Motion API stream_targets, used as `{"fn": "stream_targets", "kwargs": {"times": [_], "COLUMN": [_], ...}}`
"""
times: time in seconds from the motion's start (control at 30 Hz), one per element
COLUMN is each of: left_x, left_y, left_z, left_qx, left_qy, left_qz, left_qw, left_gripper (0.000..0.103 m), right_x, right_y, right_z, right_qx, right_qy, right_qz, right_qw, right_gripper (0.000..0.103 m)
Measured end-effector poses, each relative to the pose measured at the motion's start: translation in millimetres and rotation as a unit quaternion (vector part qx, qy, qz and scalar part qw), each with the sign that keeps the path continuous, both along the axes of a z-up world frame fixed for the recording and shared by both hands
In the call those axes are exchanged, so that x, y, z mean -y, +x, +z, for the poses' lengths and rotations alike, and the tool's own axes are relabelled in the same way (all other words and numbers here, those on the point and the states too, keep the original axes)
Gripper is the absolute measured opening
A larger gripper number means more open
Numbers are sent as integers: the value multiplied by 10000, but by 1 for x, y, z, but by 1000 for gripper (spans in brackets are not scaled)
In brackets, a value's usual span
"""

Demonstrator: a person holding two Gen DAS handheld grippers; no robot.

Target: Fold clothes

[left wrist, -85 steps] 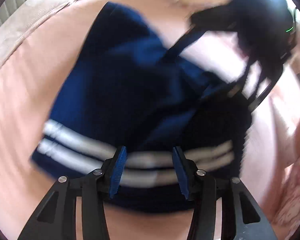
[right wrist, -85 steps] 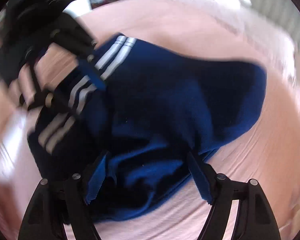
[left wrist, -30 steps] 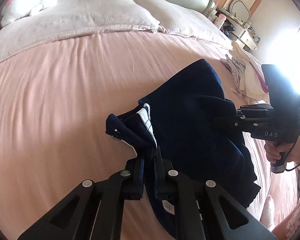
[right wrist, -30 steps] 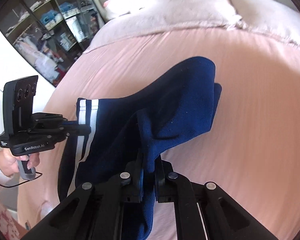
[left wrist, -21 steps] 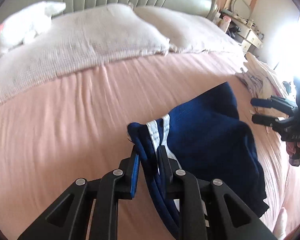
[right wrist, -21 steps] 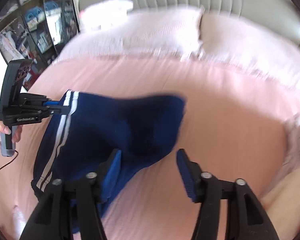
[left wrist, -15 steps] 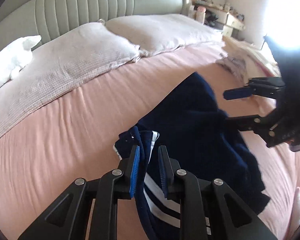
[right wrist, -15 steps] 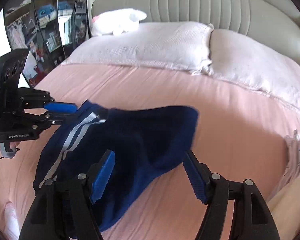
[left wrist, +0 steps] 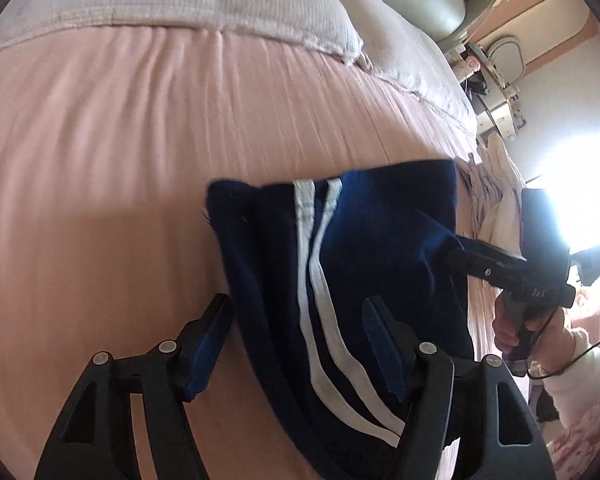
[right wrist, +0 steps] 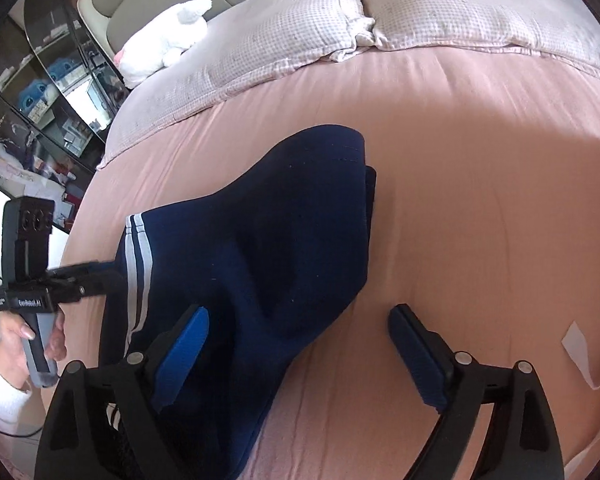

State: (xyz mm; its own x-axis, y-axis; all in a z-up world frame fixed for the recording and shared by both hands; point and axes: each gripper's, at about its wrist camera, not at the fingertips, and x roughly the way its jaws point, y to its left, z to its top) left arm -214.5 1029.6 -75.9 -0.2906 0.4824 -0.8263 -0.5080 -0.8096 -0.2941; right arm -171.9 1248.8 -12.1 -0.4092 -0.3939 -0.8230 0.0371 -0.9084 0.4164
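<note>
The navy striped garment (right wrist: 260, 248) lies doubled over near the middle of the bed (right wrist: 480, 160). Both the left tongs (left wrist: 296, 344) and right tongs (right wrist: 300, 344) are spread, gripping nothing, probably letting the fold settle.

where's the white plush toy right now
In the right wrist view, the white plush toy lies at the upper left, on the checked pillow by the headboard, well beyond the navy garment.
</note>
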Motion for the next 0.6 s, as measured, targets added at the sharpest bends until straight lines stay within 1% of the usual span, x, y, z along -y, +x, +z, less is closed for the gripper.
{"fn": "stream_targets", "kwargs": {"times": [0.07,0.1,0.13,0.17,0.2,0.23,0.27,0.3,0.33,0.37,0.43,0.47,0.5,0.53,0.57,0.6], "left_x": [-10,-15,-20,-25,-31,-36,-41,-46,-51,-52,-50,-49,-48,-43,-37,-32], "left_y": [6,8,11,14,17,20,22,25,27,23,15,10,6,5,4,2], "left_z": [-2,-3,-5,-6,-7,-8,-9,-10,-11,-8,-12,-14,-17,-20,-23,-26], "left_qx": [11,17,23,28,34,40,46,51,47,-58,201,331,457,531,605,671], "left_qy": [-4,-6,-8,-10,-12,-14,-17,-19,-24,-66,8,46,86,163,240,309], "left_qz": [-97,-145,-194,-242,-291,-339,-388,-436,-475,-399,-308,-262,-217,-182,-147,-119], "left_qw": [10000,9999,9998,9997,9996,9994,9992,9990,9989,9992,9993,9991,9987,9983,9978,9972], "left_gripper": [65,59,38,29,19,16,14,12,12,12,12,13,14,18,19,20], "right_x": [11,15,18,24,36,48,58,61,63,67,65,65,66,70,73,73], "right_y": [4,11,17,23,27,30,30,27,22,16,11,8,5,3,3,8], "right_z": [-3,-3,-3,-4,-7,-10,-10,-9,-8,-6,4,2,-2,-14,-23,-21], "right_qx": [80,80,80,66,-3,-96,-258,-304,-308,-392,-620,-463,-283,-6,191,88], "right_qy": [-279,-327,-374,-358,-98,165,395,428,419,488,720,733,734,690,634,558], "right_qz": [80,128,176,231,314,403,518,618,621,557,484,497,502,475,452,458], "right_qw": [9995,9994,9991,9991,9995,9990,9975,9967,9967,9965,9943,9950,9956,9965,9968,9973], "right_gripper": [91,89,86,71,61,56,34,10,9,9,9,10,17,24,30,37]}}
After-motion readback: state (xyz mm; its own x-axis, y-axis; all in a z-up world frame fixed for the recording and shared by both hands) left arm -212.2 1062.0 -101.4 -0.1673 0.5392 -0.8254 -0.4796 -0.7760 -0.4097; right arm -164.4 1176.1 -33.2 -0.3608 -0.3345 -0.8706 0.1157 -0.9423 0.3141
